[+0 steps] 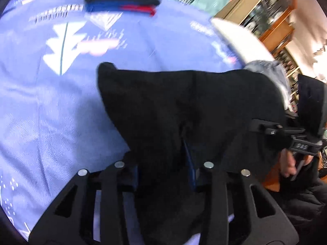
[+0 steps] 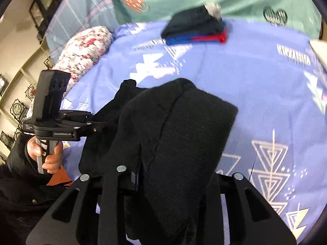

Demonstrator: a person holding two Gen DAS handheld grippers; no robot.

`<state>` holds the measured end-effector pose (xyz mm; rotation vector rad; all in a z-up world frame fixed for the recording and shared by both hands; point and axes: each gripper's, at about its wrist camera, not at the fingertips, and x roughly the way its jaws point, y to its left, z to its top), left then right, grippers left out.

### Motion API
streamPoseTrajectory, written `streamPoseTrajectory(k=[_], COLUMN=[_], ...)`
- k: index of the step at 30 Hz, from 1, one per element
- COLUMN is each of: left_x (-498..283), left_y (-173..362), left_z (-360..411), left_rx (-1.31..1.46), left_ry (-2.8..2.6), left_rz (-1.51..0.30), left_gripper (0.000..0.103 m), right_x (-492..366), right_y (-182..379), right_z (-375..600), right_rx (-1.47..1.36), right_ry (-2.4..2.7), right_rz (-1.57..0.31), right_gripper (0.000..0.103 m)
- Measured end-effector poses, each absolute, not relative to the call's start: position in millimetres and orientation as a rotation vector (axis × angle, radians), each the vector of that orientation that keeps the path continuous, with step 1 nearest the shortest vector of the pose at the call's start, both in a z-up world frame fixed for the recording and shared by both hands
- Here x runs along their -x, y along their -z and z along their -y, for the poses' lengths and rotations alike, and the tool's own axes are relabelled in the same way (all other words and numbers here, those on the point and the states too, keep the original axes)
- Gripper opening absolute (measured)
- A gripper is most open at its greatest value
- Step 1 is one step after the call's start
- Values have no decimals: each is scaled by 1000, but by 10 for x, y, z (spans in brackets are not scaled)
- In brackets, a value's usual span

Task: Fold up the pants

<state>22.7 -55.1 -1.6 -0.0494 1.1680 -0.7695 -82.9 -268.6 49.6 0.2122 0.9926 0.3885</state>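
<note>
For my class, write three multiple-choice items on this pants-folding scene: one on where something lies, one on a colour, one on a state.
1. Where does the stack of folded clothes lie?
A. At the far side of the bedspread, beyond the pants
B. Between the right gripper's fingers
C. On the floral pillow

2. What colour is the bedspread under the pants?
A. Plain white
B. Light blue with white patterns
C. Orange

3. What is the state of the black pants?
A. Lying flat, untouched
B. Hanging on a hanger
C. Gripped by both grippers at once

Answers: 1 A, the stack sits near the green bedding beyond the pants. 2 B, blue cloth with white triangles surrounds the pants. 3 C, the left gripper and right gripper each have black cloth pinched between their fingers.
</note>
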Motion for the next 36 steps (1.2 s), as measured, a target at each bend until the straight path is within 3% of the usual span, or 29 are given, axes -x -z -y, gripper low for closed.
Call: streamPoseTrajectory(k=[2, 3, 5, 6, 7, 8, 9, 10, 11, 12, 14, 21, 28, 31, 33, 34, 36], left_x=[-285, -315, -325, -306, -278, -252, -246, -252, -251, -259, -272, -665, -2340, -3266, -3882, -4103, -4485], left_y=[145, 204, 278, 279, 270, 260, 251, 236, 196, 110, -19, -846, -1908, -1922, -1621, -1433, -933], left_z=[498, 507, 572, 643, 688, 758, 804, 803, 784, 747, 695, 595, 769, 794, 841, 871, 882], left_rx=[54, 52, 34, -5, -30, -38, -27, -20, -2, 28, 71, 113, 120, 210, 269, 275, 280], left_ry=[767, 770, 818, 827, 827, 856, 877, 865, 866, 878, 886, 860, 734, 660, 609, 576, 458], left_rz=[-1193, -1210, -1217, -1203, -1187, -1186, -1203, -1198, -1192, -1180, -1157, -945, -748, -751, -802, -829, -942], left_gripper=[55, 75, 94, 97, 95, 69, 58, 53, 41, 35, 33, 33, 35, 49, 88, 91, 87], right_x=[791, 787, 773, 778, 777, 778, 779, 788, 806, 827, 866, 464, -1224, -2267, -2754, -3072, -3441], right_y=[-320, -231, -138, -119, -83, -63, -46, -53, -69, -93, -212, -1065, -2083, -2214, -2081, -1903, -1512], right_z=[2721, 2769, 2855, 2887, 2929, 2951, 2966, 2964, 2979, 2989, 3012, 2992, 3051, 3071, 3082, 3079, 3121], right_rx=[-216, -234, -280, -298, -322, -335, -345, -352, -361, -368, -383, -293, -207, -177, -171, -164, -113], right_ry=[-366, -363, -368, -373, -377, -378, -378, -377, -376, -379, -394, -433, -370, -306, -268, -223, -83], right_rz=[-1034, -1052, -1066, -1069, -1072, -1074, -1074, -1070, -1062, -1055, -1025, -856, -717, -705, -716, -730, -732], right_gripper=[30, 30, 30, 30, 30, 30, 30, 30, 30, 30, 30, 30, 30, 32, 40, 54, 64])
